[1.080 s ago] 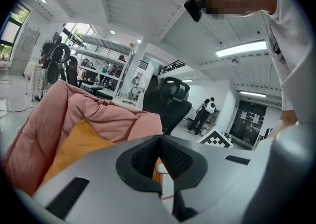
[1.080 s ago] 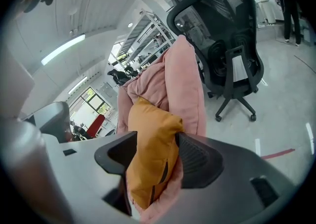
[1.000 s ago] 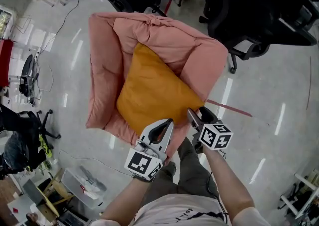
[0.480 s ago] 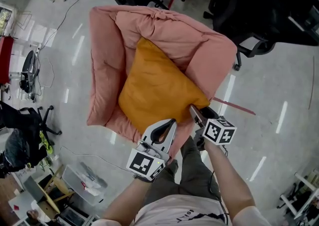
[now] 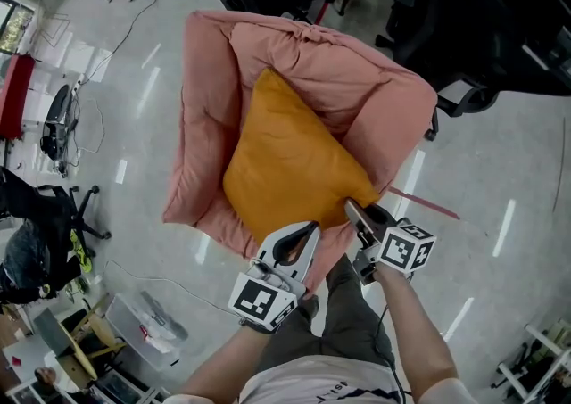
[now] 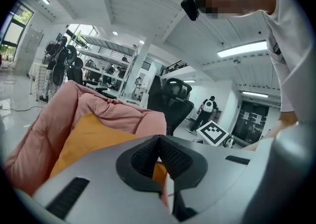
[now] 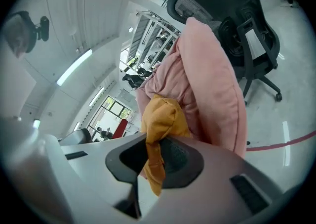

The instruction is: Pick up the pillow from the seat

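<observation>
On the pink padded seat [image 5: 210, 126] an orange pillow [image 5: 290, 161] lies tilted against the back cushion, one corner pointing up toward the backrest and the opposite side reaching the seat's front edge, nearest the person. At that near side the right gripper [image 5: 350, 205] has just been closing, and its fingers [image 7: 180, 156] now pinch a bunched corner of the pillow. The right gripper view shows a fold of orange fabric caught between the black pads and hanging below them, with the seat's pink arm rising just behind. The left gripper [image 5: 312, 227] sits just beside it at the pillow's lower edge. Its fingers [image 6: 143, 158] are drawn together tip to tip, and orange cloth and a strip of pink show through the gap behind the tips, though whether any fabric is actually nipped there cannot be told. The rest of the pillow rests on the cushion. Black office chairs [image 5: 455, 28] stand behind the seat on the glossy grey floor [image 5: 500, 144], and a red line [image 5: 428, 204] runs across that floor to the right.
</observation>
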